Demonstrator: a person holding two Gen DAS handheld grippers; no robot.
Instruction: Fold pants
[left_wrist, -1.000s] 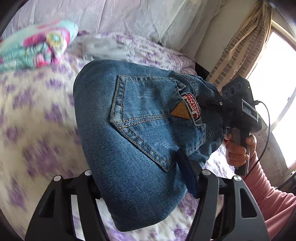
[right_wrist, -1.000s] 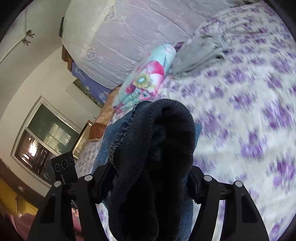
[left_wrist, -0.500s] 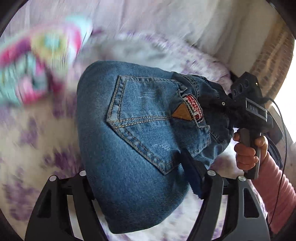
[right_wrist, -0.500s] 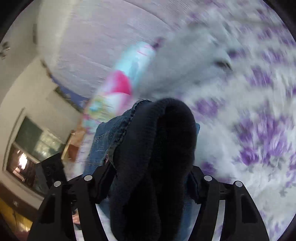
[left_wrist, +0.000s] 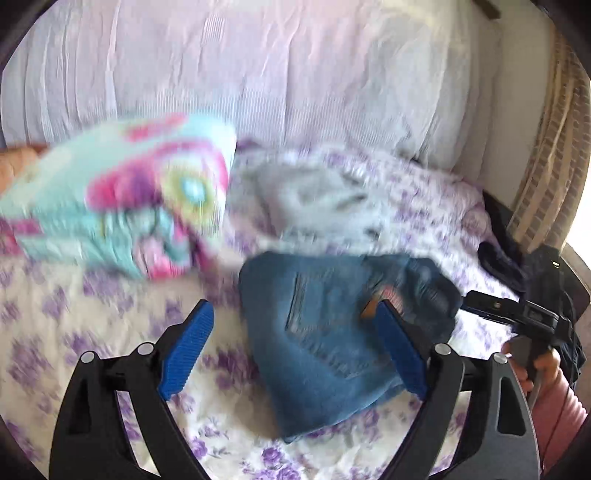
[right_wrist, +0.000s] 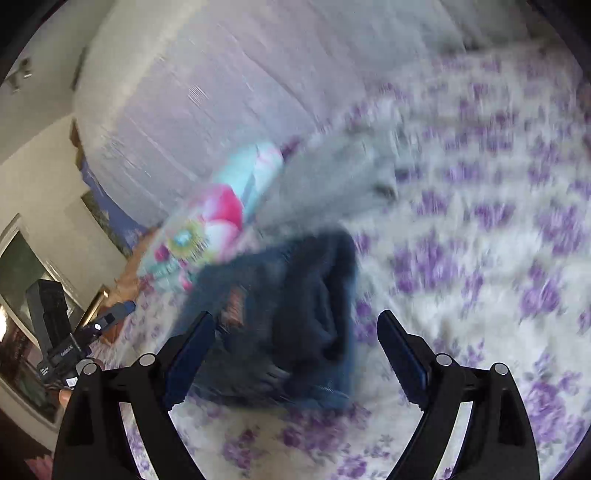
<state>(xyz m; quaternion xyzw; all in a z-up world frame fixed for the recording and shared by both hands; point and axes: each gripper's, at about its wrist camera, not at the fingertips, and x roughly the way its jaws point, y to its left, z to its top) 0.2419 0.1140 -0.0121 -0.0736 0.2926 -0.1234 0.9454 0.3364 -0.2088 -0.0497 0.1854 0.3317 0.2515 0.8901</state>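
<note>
The pants (left_wrist: 325, 339) lie folded on the bed (left_wrist: 110, 369), just ahead of both tongs. The left tongs (left_wrist: 295, 350) and the right tongs (right_wrist: 295, 354) are opening, and nothing is pinched in them. The bundle looks thick and puffy, so it may flop open. A blue pad could also snag the cloth and drag it.

Folded jeans (left_wrist: 325, 332) on bedspread (left_wrist: 74, 332), pillow (left_wrist: 122, 206) behind-left
</note>
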